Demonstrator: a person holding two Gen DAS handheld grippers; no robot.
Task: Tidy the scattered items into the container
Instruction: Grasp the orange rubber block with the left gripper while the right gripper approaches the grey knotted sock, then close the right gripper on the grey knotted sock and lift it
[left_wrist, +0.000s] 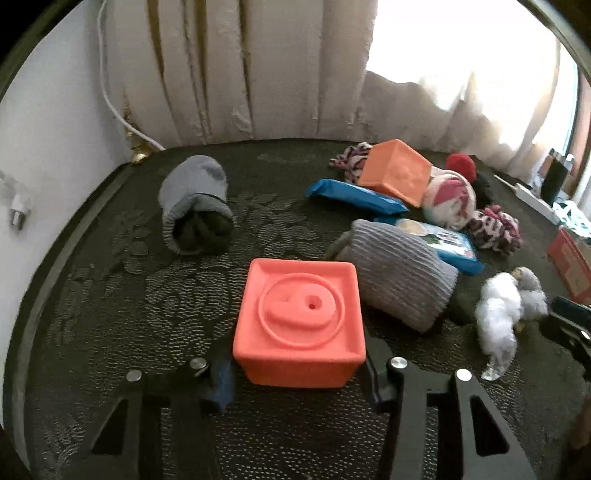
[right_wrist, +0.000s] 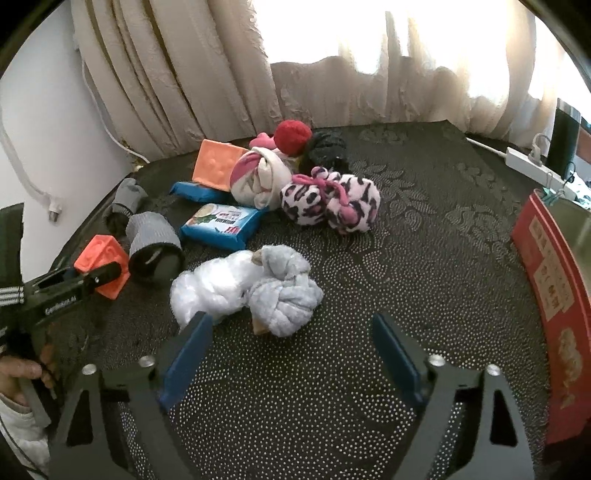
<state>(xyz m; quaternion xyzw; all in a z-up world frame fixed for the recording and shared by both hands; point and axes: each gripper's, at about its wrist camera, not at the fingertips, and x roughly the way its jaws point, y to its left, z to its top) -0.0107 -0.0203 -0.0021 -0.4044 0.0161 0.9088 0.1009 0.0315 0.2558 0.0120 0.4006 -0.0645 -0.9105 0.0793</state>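
An orange cube (left_wrist: 301, 317) sits on the dark table between the fingertips of my left gripper (left_wrist: 299, 373), whose jaws stand open on either side of it. The cube also shows in the right wrist view (right_wrist: 96, 260) with the left gripper's finger across it. My right gripper (right_wrist: 291, 354) is open and empty, just in front of a white and grey-blue knotted sock bundle (right_wrist: 258, 291). A red box (right_wrist: 550, 295) stands at the table's right edge. Scattered items include a grey sock roll (left_wrist: 399, 273), a blue packet (right_wrist: 221, 223) and a leopard-print bundle (right_wrist: 332, 201).
A second orange cube (left_wrist: 395, 170), another blue packet (left_wrist: 354, 192), a pink-white bundle (right_wrist: 258, 177), a red ball (right_wrist: 293, 136) and a grey sock roll (left_wrist: 195, 210) lie further back. Curtains hang behind. A power strip (right_wrist: 532, 162) lies at the far right.
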